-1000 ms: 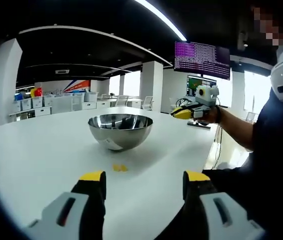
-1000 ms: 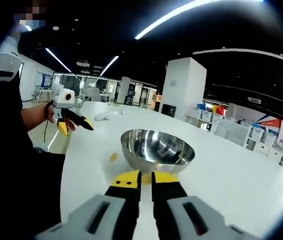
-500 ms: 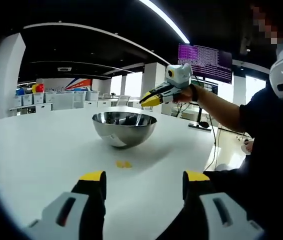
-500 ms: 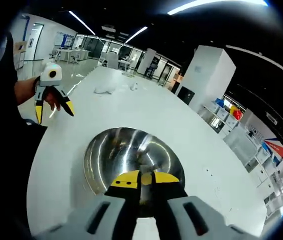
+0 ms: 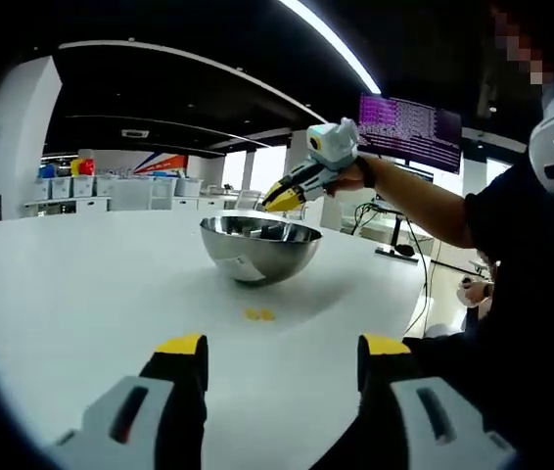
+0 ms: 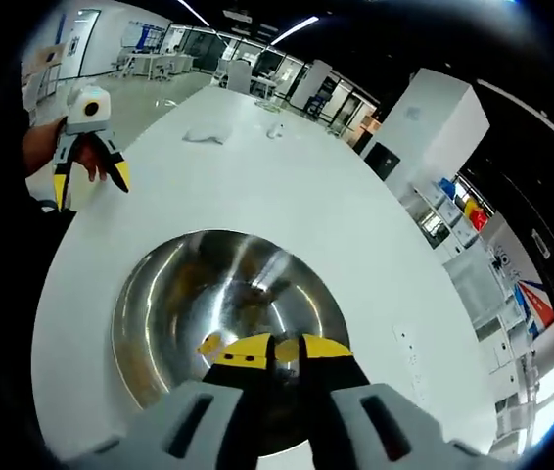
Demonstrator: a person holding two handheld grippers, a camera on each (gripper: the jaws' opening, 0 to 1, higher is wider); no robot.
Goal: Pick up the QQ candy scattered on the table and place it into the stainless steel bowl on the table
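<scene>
Grey-white left gripper (image 5: 282,354) and right gripper (image 6: 274,349), yellow-tipped black jaws, person's dark sleeve (image 5: 527,245)

The table (image 5: 71,294) is plain white. The bowl (image 5: 260,247) is shiny silver steel; in the right gripper view its inside (image 6: 189,304) shows grey and brownish reflections. A small candy (image 5: 258,314) on the table is yellow, and another candy (image 6: 210,345) inside the bowl is yellow too. The left gripper (image 5: 282,348) has yellow tips on black jaws and a light grey body. The right gripper (image 6: 277,348) has the same colours: yellow tips, black jaws, grey body. The person's sleeve (image 5: 541,255) is dark, almost black. The screen (image 5: 409,121) is purple with fine lines of text.
</scene>
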